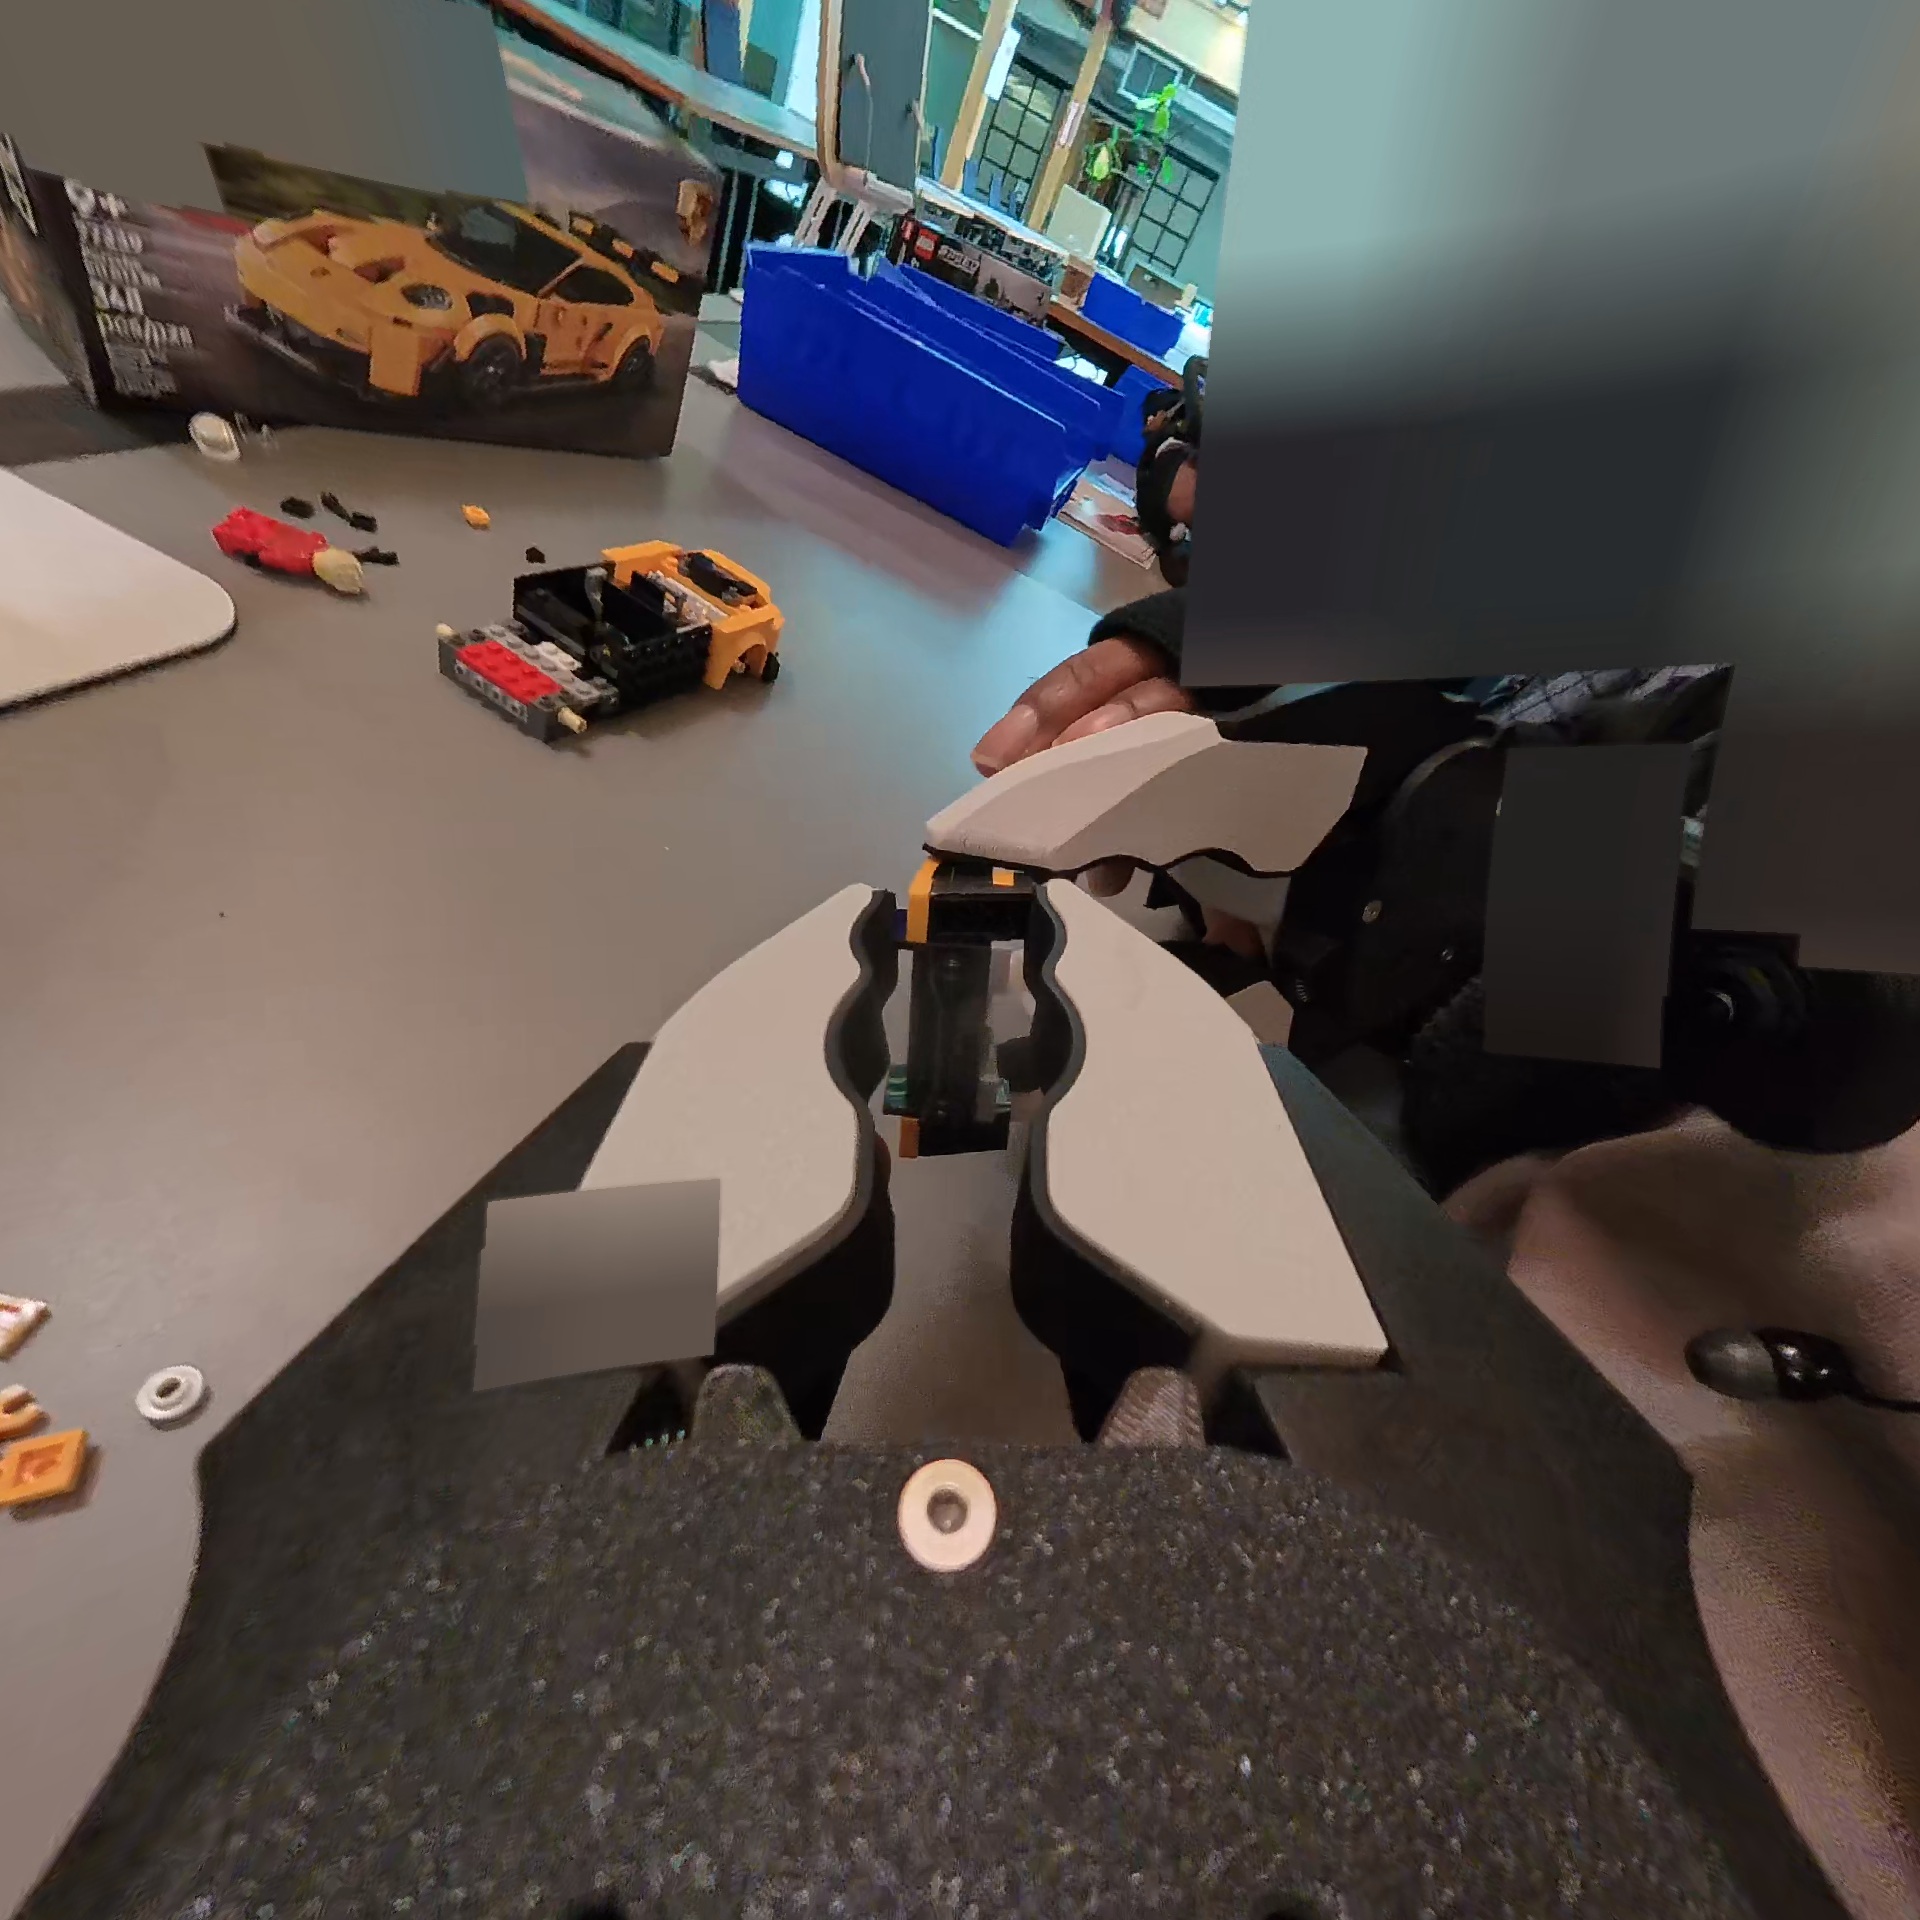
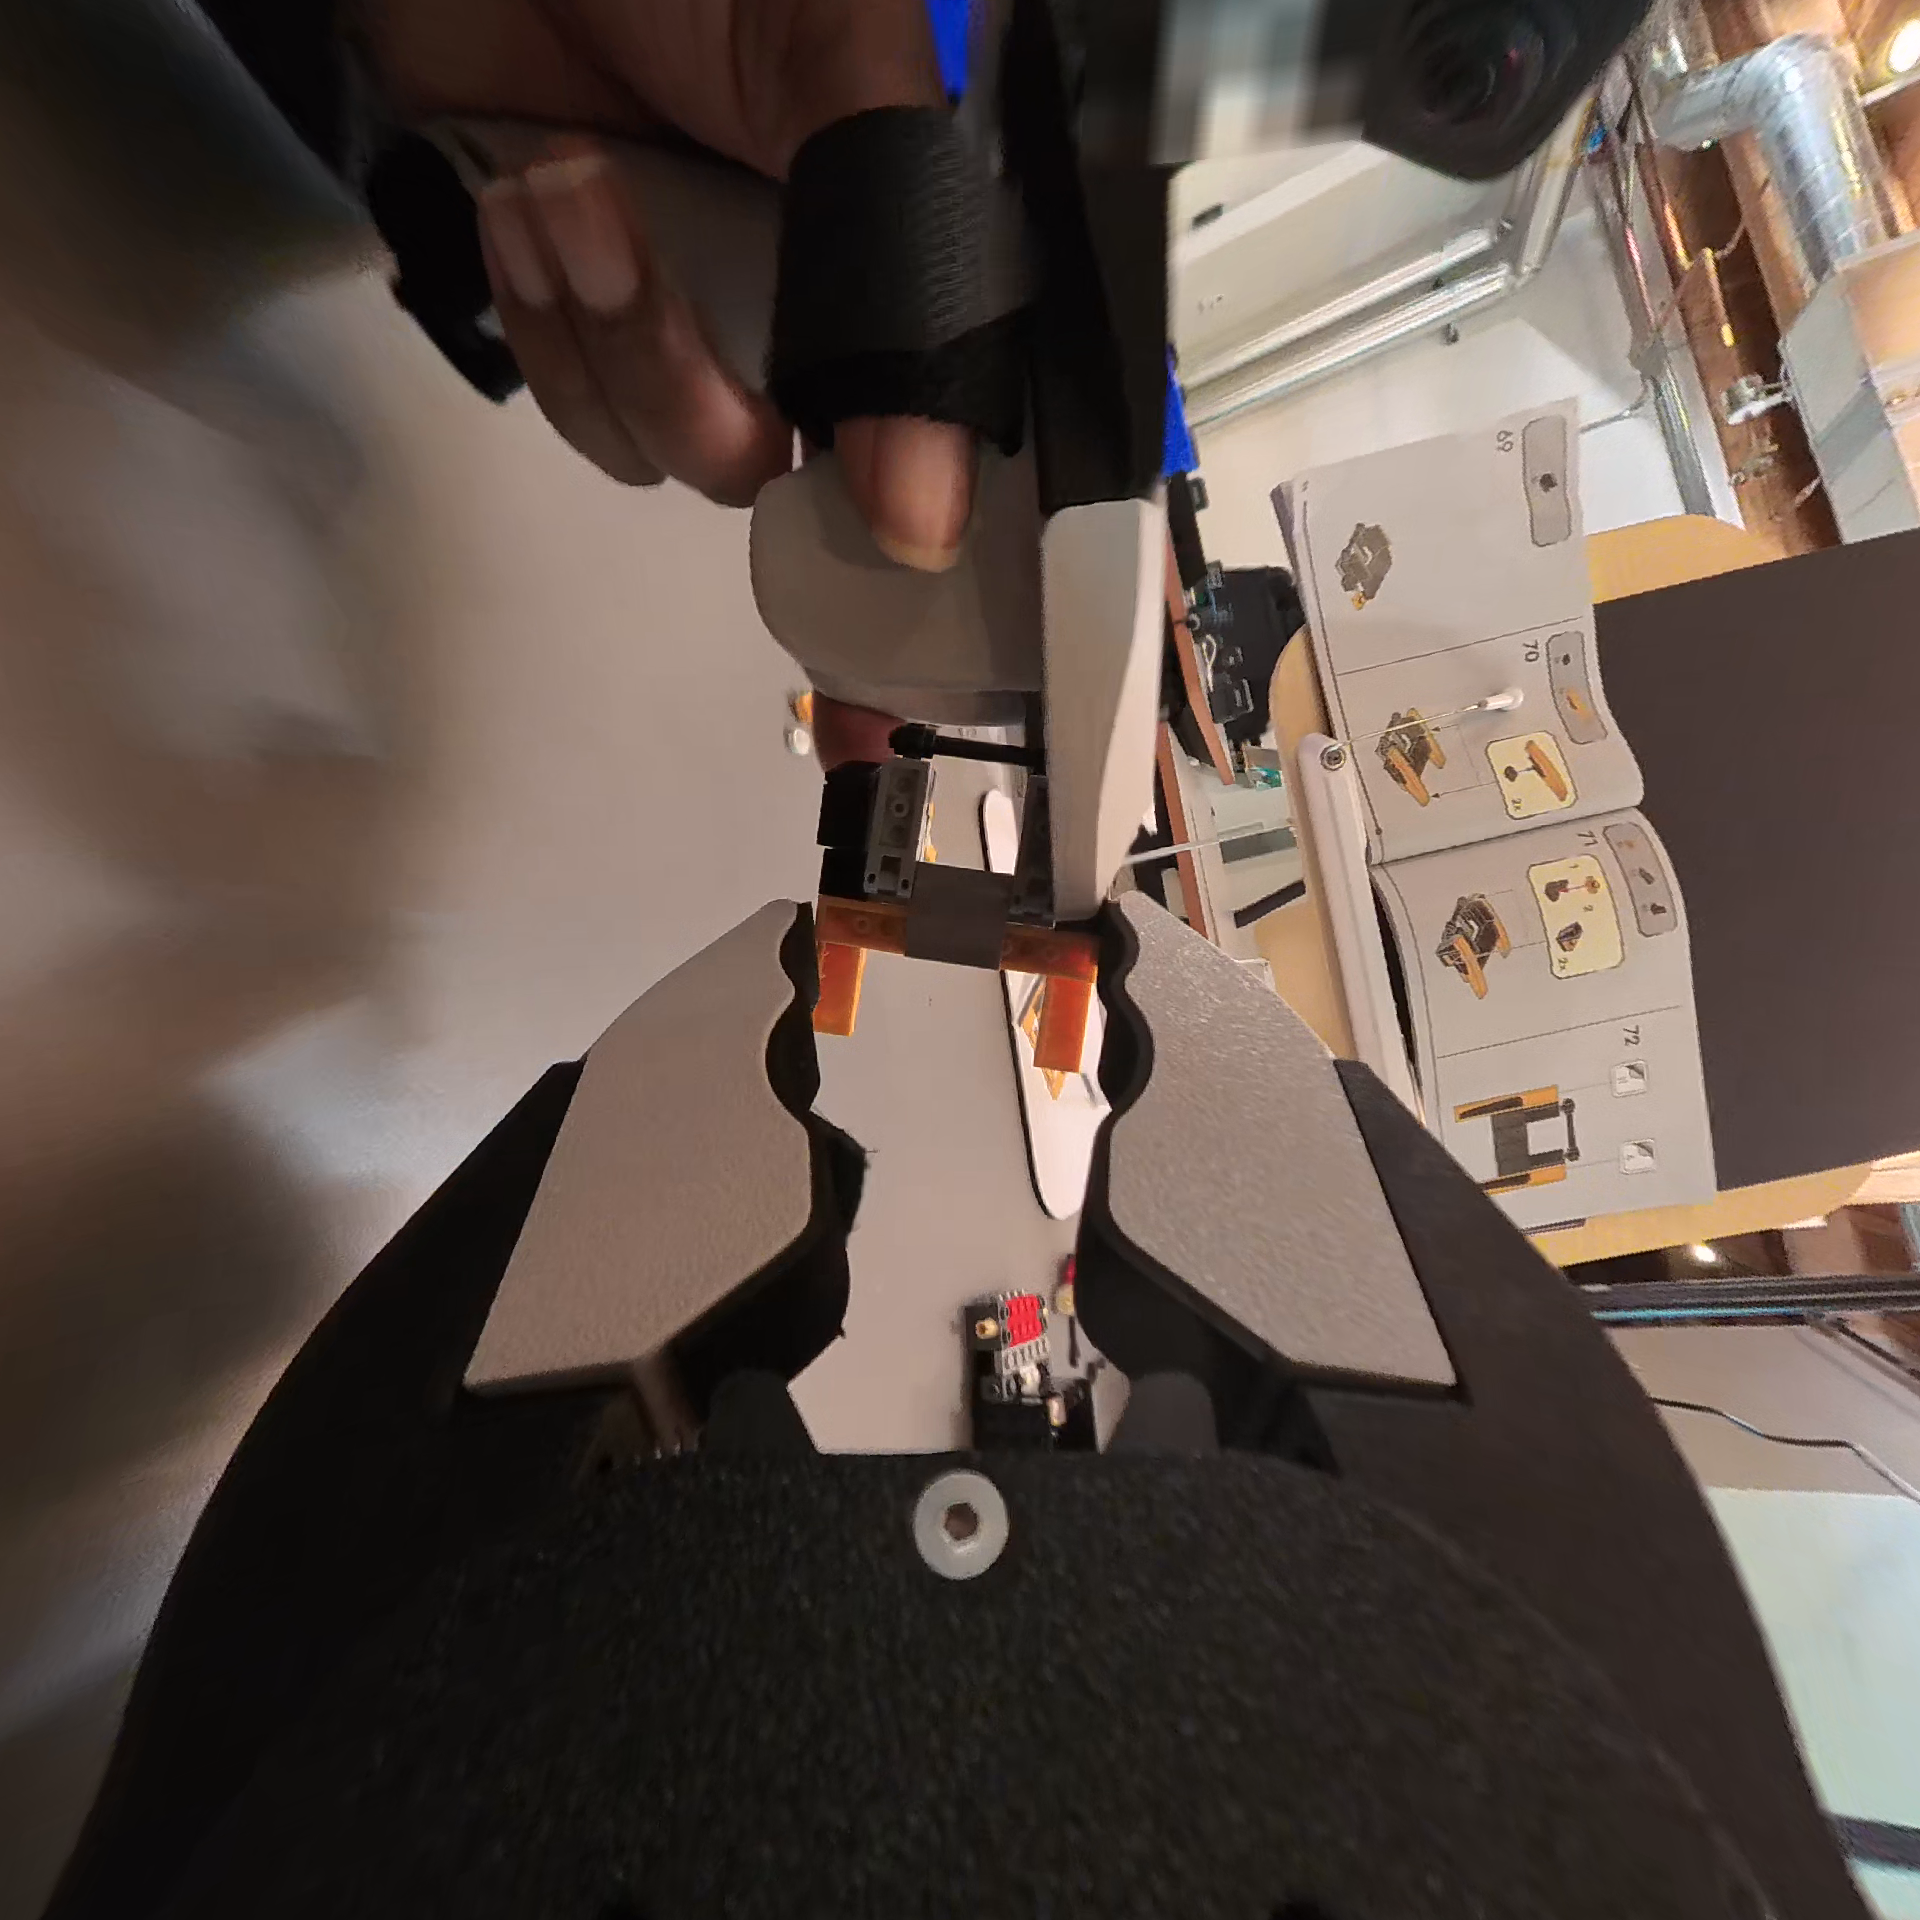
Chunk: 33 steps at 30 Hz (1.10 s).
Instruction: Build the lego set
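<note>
Your left gripper (image 1: 956, 914) has its jaws clamped on a black-and-orange lego subassembly (image 1: 951, 1023); the right gripper (image 1: 1101, 805) touches its top above the worktop (image 1: 312, 935).

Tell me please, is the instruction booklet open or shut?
Open. In the right wrist view the booklet lies spread, with two facing pages of numbered build steps showing either side of its centre fold.

open table (image 1: 312, 935) left; half-built car (image 1: 613, 634), blue bins (image 1: 904, 405) beyond
</note>
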Tool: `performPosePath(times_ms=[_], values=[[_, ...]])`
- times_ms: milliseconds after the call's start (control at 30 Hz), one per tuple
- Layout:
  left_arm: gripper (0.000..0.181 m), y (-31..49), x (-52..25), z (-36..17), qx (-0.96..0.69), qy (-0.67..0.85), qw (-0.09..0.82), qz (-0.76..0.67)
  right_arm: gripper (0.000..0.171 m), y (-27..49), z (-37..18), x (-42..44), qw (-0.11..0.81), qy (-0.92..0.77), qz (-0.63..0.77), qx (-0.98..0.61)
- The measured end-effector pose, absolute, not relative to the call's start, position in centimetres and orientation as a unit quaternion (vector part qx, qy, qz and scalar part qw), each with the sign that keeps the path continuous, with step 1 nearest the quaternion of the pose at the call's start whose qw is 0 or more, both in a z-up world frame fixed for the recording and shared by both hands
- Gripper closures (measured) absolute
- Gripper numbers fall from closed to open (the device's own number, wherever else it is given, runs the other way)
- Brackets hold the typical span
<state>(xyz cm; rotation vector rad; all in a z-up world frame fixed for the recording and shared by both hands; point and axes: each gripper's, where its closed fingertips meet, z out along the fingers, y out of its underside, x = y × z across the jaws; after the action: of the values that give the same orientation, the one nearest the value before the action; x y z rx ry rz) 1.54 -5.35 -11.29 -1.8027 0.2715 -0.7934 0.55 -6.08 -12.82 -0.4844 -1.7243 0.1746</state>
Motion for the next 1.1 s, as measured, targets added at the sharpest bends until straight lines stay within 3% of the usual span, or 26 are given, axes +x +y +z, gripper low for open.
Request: performPosePath(times_ms=[133,267,433,700,967,1100], values=[[0.157,-5.5,1.3,-10.8,-0.744,0.178,0.587,-0.265,0.120,-6.8,-11.8,1.0,0.586,-0.742,0.199,-0.257],[0.157,-6.3,1.3,-9.7,-0.705,0.234,0.627,-0.234,0.109,-7.2,-10.9,1.7,0.465,-0.712,0.396,-0.347],[0.157,-7.4,2.9,-8.9,-0.672,0.279,0.640,-0.248,0.124,-7.8,-10.0,2.5,0.368,-0.671,0.525,-0.372],[0.157,-8.3,5.0,-8.4,-0.645,0.309,0.644,-0.271,0.156,-9.3,-9.8,3.2,0.370,-0.684,0.535,-0.331],[0.157,-8.3,5.2,-8.2,-0.651,0.307,0.637,-0.278,0.157,-9.1,-9.7,3.3,0.388,-0.688,0.522,-0.322],[0.148,-8.3,5.0,-8.1,-0.652,0.316,0.641,-0.254,0.157,-8.9,-10.0,3.2,0.388,-0.693,0.513,-0.326]])
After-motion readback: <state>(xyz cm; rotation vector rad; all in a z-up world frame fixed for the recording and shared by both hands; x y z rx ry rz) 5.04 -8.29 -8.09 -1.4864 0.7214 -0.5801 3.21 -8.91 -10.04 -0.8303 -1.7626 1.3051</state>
